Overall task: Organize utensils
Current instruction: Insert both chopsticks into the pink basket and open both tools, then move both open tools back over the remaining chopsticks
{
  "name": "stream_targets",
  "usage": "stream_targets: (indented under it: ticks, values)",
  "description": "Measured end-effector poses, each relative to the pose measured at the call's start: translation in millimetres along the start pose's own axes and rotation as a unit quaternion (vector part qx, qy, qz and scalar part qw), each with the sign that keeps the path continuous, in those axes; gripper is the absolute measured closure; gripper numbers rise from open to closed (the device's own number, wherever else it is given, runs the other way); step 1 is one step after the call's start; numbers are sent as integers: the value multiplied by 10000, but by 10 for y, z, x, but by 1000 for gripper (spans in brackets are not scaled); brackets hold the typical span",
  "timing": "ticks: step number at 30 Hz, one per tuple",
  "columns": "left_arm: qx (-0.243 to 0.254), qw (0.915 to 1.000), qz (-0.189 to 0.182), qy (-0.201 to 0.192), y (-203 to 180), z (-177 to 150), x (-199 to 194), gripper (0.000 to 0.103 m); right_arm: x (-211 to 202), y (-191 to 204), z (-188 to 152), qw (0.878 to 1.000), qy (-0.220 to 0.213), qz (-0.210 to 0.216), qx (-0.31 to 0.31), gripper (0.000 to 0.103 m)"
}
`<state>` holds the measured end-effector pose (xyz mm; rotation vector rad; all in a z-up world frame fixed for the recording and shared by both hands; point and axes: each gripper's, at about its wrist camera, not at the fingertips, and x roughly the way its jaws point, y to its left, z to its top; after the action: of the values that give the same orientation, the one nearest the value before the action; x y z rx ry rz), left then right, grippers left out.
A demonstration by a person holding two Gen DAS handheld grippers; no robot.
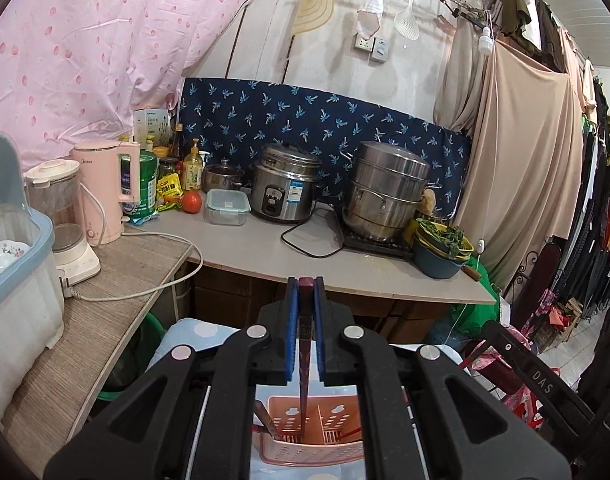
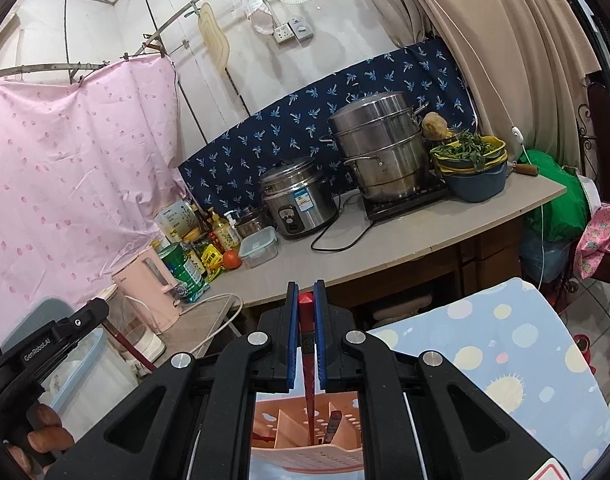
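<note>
- Left gripper [image 1: 305, 286]: blue pads pressed onto a dark red chopstick [image 1: 303, 380]; it stands near upright, lower tip inside the pink holder [image 1: 311, 446].
- Right gripper [image 2: 306, 290]: pads pinching a brighter red chopstick [image 2: 308, 384], tip down in the same holder [image 2: 305, 446], in the compartment left of a divider.
- Holder: perforated, divided; other utensil handles lean inside it. It sits on a spotted pale-blue cloth [image 2: 517, 344].
- Right wrist view: fingers of a hand [image 2: 45, 436] wrap the other gripper's handle at lower left.
- Counter [image 1: 265, 248] beyond: rice cooker [image 1: 285, 188] mid, steamer pot [image 1: 385, 192] toward its right end, kettle [image 1: 105, 188] on the left.
</note>
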<state>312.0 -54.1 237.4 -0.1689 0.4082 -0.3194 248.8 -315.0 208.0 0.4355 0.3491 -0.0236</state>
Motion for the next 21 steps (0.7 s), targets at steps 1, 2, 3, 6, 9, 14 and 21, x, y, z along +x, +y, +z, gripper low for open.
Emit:
stream_targets:
  ticks: [1,2,3,6,9,14,21]
  values:
    - [-22,10000,-20,18,9,-16,14,96,14,-8,-10,10000,20,-2,4,96]
    - [-61,10000,-22,33,22,-29,28,92,25,-16,-23,10000,29,-18,10,95]
    - [-97,9999,18,34,31,-42,37,78,33,-28,-37,10000,42,-17,21,94]
    - [-158,9998,136,-70,45,-74,12,56,30,-51,-64,10000,28,-23,39,89]
    - [-89,9998,160,-40,25,-92,-2,53,15,-64,-67,10000,52,-17,67,85]
    - [62,9997,253,22,-11,-120,-49,48,-74,-71,-74,9999,26,46,93,79]
    - [407,9981,445,146,-134,-219,-182,46,-239,-41,-96,9999,-2,158,62,78]
